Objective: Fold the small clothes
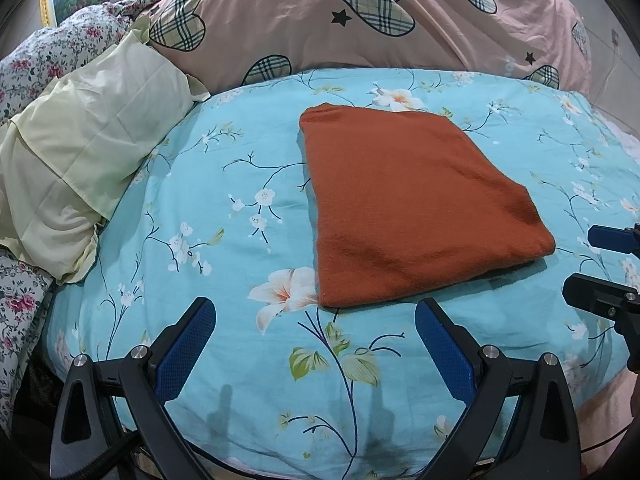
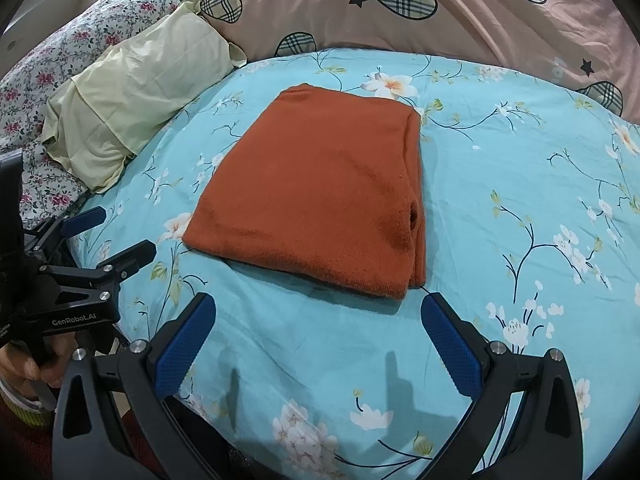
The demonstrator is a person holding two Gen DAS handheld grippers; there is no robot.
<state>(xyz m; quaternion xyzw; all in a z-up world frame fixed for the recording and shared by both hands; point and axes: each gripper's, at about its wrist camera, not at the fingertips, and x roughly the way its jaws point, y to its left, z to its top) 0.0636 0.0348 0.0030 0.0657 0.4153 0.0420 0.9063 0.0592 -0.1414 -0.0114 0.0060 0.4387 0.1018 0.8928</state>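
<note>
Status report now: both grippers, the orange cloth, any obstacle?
Left gripper open, empty. Right gripper open, empty. Orange cloth folded flat on blue floral sheet, untouched. Nothing in the way.

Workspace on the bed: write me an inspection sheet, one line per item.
Surface: blue floral bedsheet, lightly creased.
Job's things: orange garment folded into a flat rectangle, lying on the sheet.
Clutter: pale yellow pillow at the sheet's left edge, apart from the garment.
Grippers: left gripper and right gripper both open, holding nothing, short of the garment.
Cables: nothing seen for certain.
Surroundings: pink duvet with plaid hearts behind; flowered bedding on the left.
</note>
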